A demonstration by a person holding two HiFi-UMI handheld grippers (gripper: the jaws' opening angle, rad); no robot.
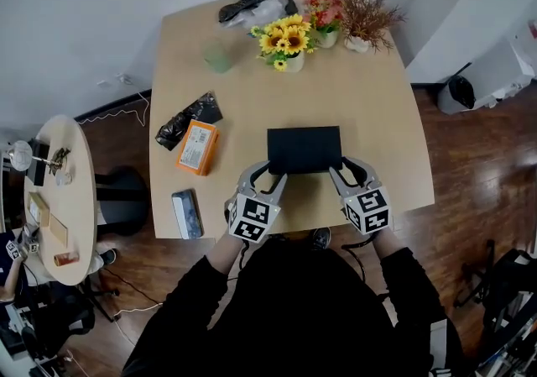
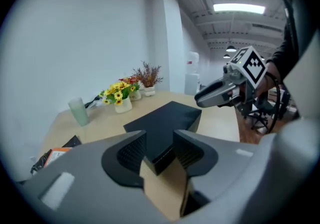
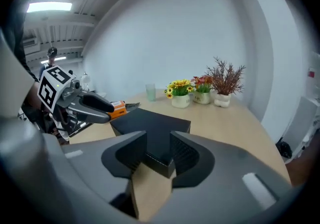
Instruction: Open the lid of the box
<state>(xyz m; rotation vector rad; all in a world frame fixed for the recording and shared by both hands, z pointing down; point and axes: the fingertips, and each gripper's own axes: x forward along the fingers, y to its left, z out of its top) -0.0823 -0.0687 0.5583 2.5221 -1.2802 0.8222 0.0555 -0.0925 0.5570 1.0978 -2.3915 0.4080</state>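
Note:
A flat black box [image 1: 304,149] lies closed near the front edge of the wooden table [image 1: 377,107]. My left gripper [image 1: 268,175] is at its near left corner, and my right gripper [image 1: 349,172] is at its near right corner. In the left gripper view that corner of the box [image 2: 165,118] sits wedged between the pads of the left gripper [image 2: 160,144], both pads touching it. The right gripper view shows the other corner of the box [image 3: 150,127] held the same way by the right gripper [image 3: 158,144].
An orange packet [image 1: 198,148] and a black bag [image 1: 189,119] lie left of the box, with a dark case [image 1: 186,212] by the front left edge. A sunflower pot [image 1: 285,41], other plant pots [image 1: 365,27] and a green cup [image 1: 218,56] stand at the back.

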